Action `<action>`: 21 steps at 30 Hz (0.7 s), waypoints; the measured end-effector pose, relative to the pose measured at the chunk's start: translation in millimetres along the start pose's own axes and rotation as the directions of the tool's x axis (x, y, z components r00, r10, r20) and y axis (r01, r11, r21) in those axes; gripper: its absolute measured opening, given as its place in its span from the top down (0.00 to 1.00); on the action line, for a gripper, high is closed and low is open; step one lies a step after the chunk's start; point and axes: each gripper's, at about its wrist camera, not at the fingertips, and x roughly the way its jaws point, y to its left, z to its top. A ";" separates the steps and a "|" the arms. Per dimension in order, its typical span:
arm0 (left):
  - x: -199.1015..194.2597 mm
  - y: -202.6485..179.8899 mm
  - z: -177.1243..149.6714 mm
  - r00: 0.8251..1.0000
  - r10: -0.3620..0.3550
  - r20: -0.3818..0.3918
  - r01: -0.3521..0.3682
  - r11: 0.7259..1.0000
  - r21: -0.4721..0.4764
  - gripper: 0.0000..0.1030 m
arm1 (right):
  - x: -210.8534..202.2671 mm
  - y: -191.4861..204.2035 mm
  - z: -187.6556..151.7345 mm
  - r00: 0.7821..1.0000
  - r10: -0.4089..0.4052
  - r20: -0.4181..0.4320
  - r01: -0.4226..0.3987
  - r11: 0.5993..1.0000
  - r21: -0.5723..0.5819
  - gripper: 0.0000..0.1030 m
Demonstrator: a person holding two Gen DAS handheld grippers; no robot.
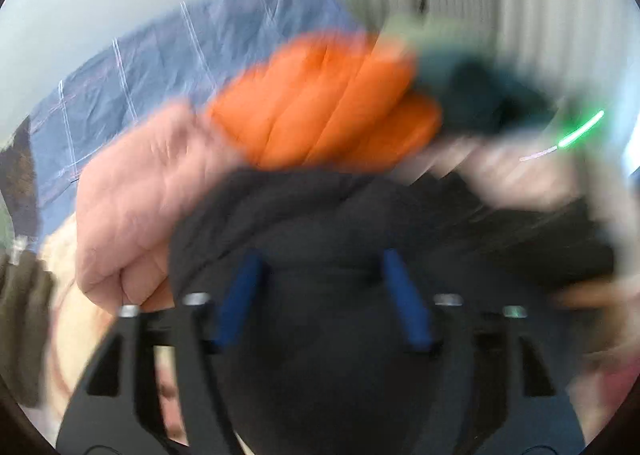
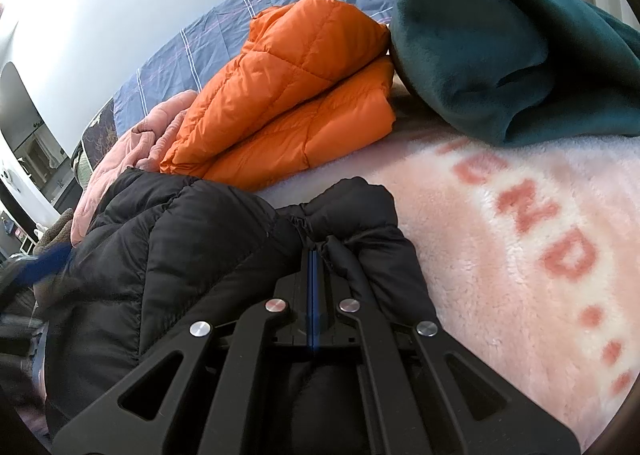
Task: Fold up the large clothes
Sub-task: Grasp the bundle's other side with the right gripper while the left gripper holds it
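Observation:
A black puffer jacket (image 2: 168, 255) lies on a pink fleece blanket (image 2: 520, 263). My right gripper (image 2: 313, 255) is shut on a bunched fold of the black jacket, blue pads pressed together. In the blurred left wrist view the black jacket (image 1: 320, 223) fills the lower middle. My left gripper (image 1: 318, 267) is open, its blue fingers (image 1: 240, 295) spread apart over the jacket, nothing held between them. The left gripper's blue finger also shows blurred at the left edge of the right wrist view (image 2: 52, 259).
A folded orange puffer jacket (image 2: 292, 95) lies behind the black one, with a pink garment (image 2: 132, 151) to its left and a dark green fleece (image 2: 500, 43) to its right. A blue striped sheet (image 2: 260, 23) covers the bed beyond. A white wall stands behind.

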 end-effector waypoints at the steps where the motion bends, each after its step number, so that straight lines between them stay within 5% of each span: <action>1: 8.4 5.6 -3.0 0.999 -0.046 -0.001 0.046 0.998 -0.030 0.25 | 0.6 -2.3 0.4 1.000 0.009 -0.003 -0.009 1.000 0.012 1.00; 3: 13.2 15.9 -7.0 0.994 -0.105 -0.021 0.103 0.991 -0.088 0.25 | 2.1 -3.4 0.2 1.000 0.020 -0.008 -0.020 1.000 0.018 1.00; 10: 7.7 9.2 -8.8 0.998 -0.069 -0.010 0.069 0.996 -0.054 0.25 | -2.1 1.4 2.6 1.000 0.003 -0.015 -0.004 1.000 -0.006 1.00; 13: -2.8 12.0 1.6 0.998 -0.059 -0.013 0.059 0.997 -0.051 0.33 | -16.4 16.4 15.5 0.998 -0.040 -0.046 0.037 0.997 -0.061 0.99; 16: -11.5 12.1 20.3 0.999 -0.046 0.014 0.046 0.999 -0.010 0.41 | -36.1 44.2 38.0 0.998 -0.056 -0.010 0.053 0.987 -0.154 0.82; 18: -11.4 15.8 35.8 1.000 -0.005 0.025 0.004 1.000 0.009 0.41 | -43.5 58.7 49.6 0.999 -0.040 0.017 0.042 0.979 -0.198 0.59; 21: 16.4 27.5 54.8 0.999 0.015 -0.045 -0.016 0.999 -0.031 0.39 | -21.9 73.6 56.4 0.998 -0.054 -0.030 0.043 0.958 -0.283 0.40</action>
